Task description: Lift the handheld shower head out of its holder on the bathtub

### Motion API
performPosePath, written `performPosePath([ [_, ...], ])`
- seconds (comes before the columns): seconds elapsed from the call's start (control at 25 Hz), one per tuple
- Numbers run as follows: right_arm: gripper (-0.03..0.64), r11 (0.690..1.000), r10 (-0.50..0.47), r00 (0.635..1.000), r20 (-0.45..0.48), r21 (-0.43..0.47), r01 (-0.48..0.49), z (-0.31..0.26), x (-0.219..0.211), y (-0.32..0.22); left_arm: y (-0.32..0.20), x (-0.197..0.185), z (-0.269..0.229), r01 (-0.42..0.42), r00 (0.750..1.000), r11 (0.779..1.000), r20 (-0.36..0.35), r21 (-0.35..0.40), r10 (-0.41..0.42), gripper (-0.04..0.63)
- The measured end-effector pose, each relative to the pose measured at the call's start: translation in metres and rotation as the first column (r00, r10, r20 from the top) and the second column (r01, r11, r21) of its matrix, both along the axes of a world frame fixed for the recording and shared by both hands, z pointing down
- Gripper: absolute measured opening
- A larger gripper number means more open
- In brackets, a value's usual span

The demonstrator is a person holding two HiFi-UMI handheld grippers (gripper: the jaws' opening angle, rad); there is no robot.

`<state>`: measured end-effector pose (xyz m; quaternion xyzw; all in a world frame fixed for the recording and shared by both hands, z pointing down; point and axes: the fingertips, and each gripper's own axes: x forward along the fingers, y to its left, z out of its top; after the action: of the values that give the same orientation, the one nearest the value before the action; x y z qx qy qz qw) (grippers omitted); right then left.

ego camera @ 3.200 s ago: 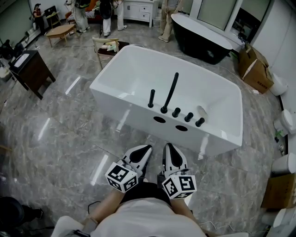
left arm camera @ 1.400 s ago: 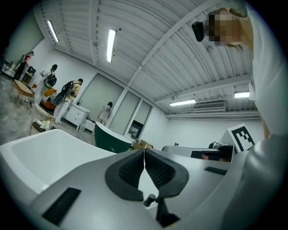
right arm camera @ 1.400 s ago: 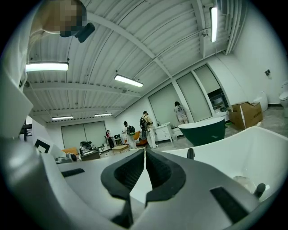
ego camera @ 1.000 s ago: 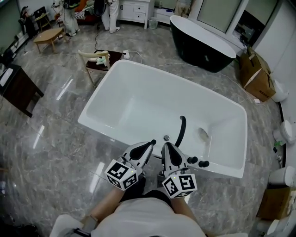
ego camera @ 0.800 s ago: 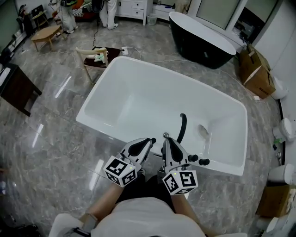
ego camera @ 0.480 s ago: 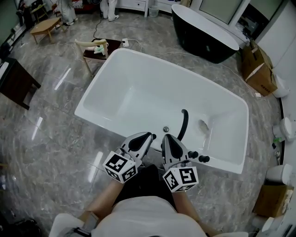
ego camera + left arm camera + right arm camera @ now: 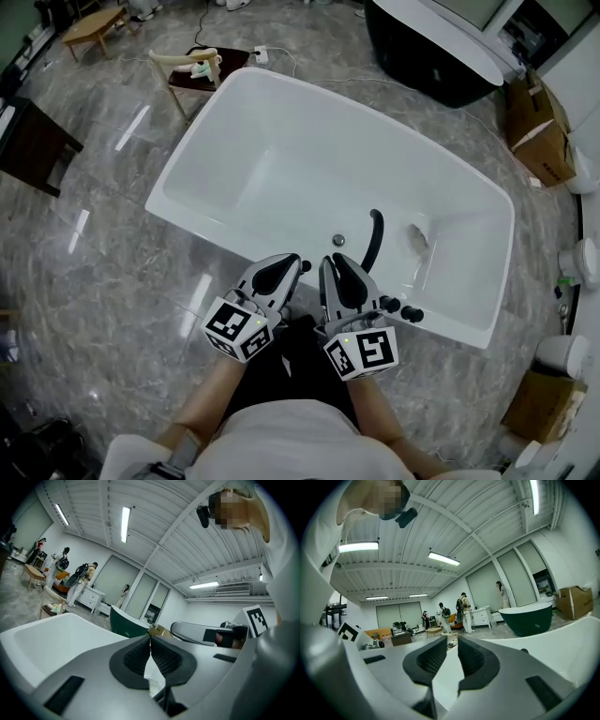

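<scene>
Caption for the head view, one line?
Left claw, shut, and right claw, just opening and empty, hover at the white bathtub's near rim beside its black spout.

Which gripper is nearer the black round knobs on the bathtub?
Right. Right gripper, jaws just opening, empty, sits beside the black round knobs; left gripper lies farther left.

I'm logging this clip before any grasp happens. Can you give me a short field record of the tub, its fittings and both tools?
Tub: white bathtub, just ahead of the person
Fittings: black curved spout and black knobs on the near rim
Shower: handheld shower head not made out, possibly hidden behind the tools
Left: left tool shut, empty
Right: right tool jaws have just been opening, slightly apart, nothing between them
Stage: nothing grasped yet
</scene>
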<state>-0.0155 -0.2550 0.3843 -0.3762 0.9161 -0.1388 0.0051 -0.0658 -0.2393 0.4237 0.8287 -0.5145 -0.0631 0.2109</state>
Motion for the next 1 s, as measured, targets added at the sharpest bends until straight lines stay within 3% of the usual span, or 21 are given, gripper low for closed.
performPosePath([
  [0.08, 0.158, 0.999, -0.031, 0.999, 0.011, -0.015, 0.031, 0.003, -0.004, -0.001, 0.0, -0.001, 0.005, 0.016, 1.0, 1.0, -0.005, -0.013, -0.016, 0.012],
  [0.12, 0.188, 0.999, -0.04, 0.999, 0.015, -0.026, 0.041, 0.005, -0.007, -0.001, 0.0, -0.002, 0.007, 0.023, 1.0, 1.0, -0.008, -0.019, -0.024, 0.012],
  [0.48, 0.192, 0.992, -0.076, 0.995, -0.059, -0.109, 0.069, 0.053, -0.025, -0.004, -0.006, -0.024, 0.039, 0.084, 0.996, 0.995, -0.008, -0.057, -0.085, 0.012],
  [1.0, 0.192, 0.985, -0.142, 0.978, -0.153, -0.123, 0.124, 0.111, -0.038, 0.005, 0.003, -0.025, 0.088, 0.088, 0.996, 0.989, -0.023, -0.122, -0.091, 0.012],
])
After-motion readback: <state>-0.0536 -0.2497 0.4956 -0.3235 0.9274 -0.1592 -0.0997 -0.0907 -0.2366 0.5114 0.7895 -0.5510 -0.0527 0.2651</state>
